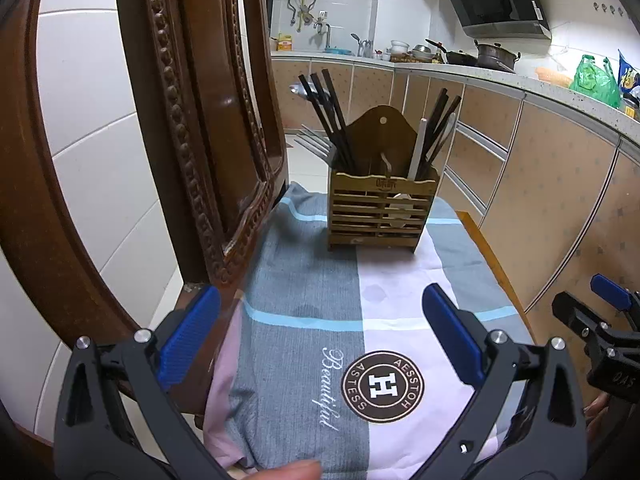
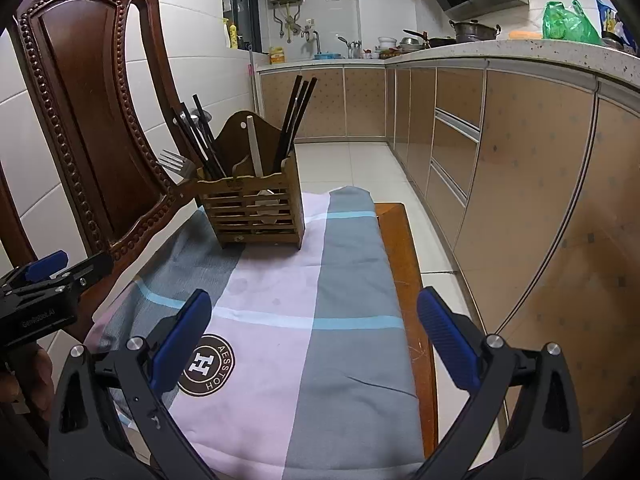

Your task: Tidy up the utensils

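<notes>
Both the left gripper (image 1: 320, 336) and right gripper (image 2: 314, 334) hover with jaws wide apart, empty, above the cloth (image 2: 280, 320). The wooden utensil holder (image 1: 382, 212) stands upright beyond, holding chopsticks (image 1: 326, 112) and what looks like a spoon.

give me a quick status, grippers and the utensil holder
Left gripper open, empty. Right gripper open, empty. Wooden utensil holder upright on cloth, chopsticks inside. Path clear.

The holder (image 1: 382, 210) is slatted matt wood, stocked with smooth black chopsticks (image 1: 326, 110), a metal fork (image 2: 176, 164) and a glossy white spoon (image 1: 416, 150). It stands on a soft woven cloth (image 2: 320, 280) with a printed badge, beside a chair (image 2: 84, 112) of dark, glossy carved wood. Both grippers (image 1: 320, 336) (image 2: 314, 338) are matt black plastic with ribbed blue pads (image 1: 188, 336) and shiny metal bolts.
</notes>
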`<state>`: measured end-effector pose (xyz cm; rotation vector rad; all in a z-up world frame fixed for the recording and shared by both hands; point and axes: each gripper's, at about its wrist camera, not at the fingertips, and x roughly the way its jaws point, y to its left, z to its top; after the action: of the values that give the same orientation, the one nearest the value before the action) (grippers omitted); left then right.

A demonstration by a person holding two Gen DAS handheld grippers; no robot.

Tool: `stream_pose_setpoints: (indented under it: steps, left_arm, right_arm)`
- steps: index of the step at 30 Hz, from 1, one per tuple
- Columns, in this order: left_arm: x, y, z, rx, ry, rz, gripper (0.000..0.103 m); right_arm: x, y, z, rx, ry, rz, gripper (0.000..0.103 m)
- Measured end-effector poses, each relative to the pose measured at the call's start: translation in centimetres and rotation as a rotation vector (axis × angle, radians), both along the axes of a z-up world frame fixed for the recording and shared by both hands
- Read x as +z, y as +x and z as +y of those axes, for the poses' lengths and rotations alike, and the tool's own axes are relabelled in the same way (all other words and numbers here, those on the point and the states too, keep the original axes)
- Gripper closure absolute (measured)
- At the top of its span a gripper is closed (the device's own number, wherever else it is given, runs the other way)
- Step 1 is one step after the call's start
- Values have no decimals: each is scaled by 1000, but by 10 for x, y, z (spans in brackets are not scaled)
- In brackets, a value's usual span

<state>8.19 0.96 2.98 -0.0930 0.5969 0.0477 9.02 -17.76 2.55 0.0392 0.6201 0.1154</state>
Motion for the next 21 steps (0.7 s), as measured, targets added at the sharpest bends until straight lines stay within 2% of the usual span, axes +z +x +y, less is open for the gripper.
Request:
stream_pose_setpoints:
  steps: [21]
  left_arm:
    - [0,0,-5,-14,8,1,4]
  right_arm:
    - [-2,-1,-7,-11,2,10,3]
